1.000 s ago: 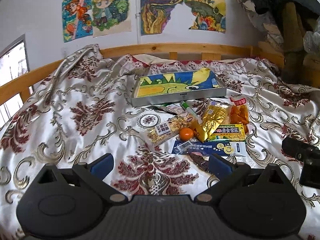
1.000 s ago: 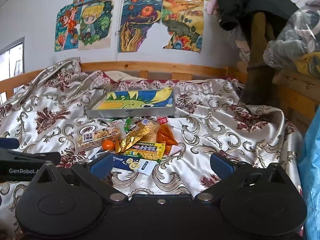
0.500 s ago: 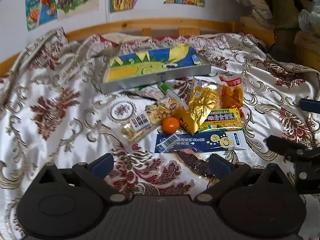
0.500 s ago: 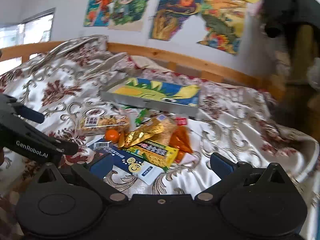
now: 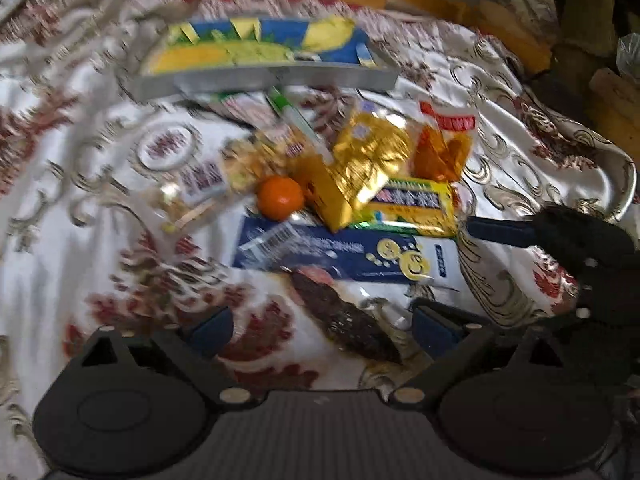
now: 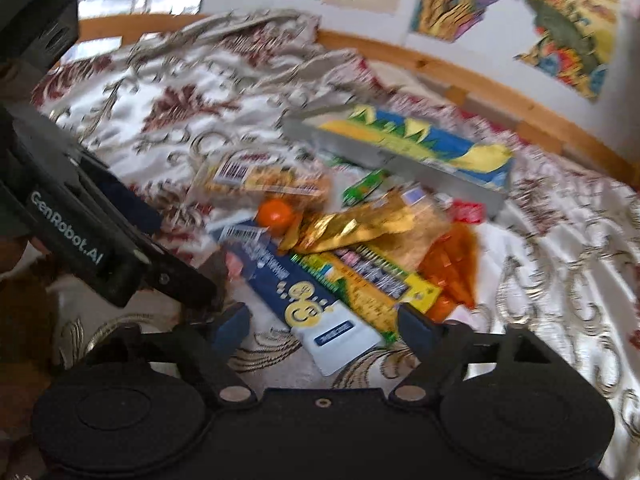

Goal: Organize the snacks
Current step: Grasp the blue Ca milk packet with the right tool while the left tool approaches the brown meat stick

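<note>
Snacks lie heaped on a patterned bedspread (image 5: 80, 240), none yet sorted: a tangerine (image 5: 279, 198), gold packet (image 5: 360, 168), green-and-yellow packet (image 5: 416, 208), blue sachet (image 5: 340, 254) and dark bar (image 5: 344, 320) sit just before a closed illustrated box (image 5: 260, 60). The left tongs (image 5: 320, 324) and right tongs (image 6: 324, 328) are closing, gripping nothing, the bar and the sachet's end between their respective fingers. By all appearances, the organizing has barely begun.
</note>
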A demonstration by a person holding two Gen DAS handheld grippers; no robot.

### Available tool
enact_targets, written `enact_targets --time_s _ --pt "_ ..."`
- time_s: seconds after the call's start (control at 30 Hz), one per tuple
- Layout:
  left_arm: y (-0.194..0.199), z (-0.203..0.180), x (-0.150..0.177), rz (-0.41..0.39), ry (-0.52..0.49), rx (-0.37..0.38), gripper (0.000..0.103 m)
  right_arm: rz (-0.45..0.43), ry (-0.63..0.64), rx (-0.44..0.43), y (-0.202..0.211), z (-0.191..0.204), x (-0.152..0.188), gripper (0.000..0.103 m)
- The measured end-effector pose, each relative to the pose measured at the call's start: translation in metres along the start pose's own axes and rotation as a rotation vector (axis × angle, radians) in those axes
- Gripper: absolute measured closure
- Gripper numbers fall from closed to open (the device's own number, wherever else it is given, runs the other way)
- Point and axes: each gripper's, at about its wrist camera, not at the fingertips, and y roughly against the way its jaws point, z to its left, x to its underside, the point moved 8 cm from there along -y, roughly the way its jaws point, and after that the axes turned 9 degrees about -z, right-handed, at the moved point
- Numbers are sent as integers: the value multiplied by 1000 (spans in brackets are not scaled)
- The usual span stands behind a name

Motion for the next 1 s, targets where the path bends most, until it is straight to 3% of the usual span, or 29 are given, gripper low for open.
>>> enact_targets --time_s 0.27,0.47,0.53,0.63,0.83,1.0 --pt "-8 9 -2 15 93 39 13 9 20 -80 -18 2 3 25" --pt "-11 0 -5 31 61 28 33 1 16 -78 -28 -1 -2 29" --pt "-12 -1 -5 43 57 25 39 11 44 -84 -28 3 -1 41" --pt "-16 1 -5 66 54 10 42 29 86 -88 -28 8 1 50" --pt "-26 3 -5 80 70 0 41 55 38 -77 -29 7 5 55" --pt "-24 4 -4 87 43 -16 52 100 4 -28 -19 10 6 57"
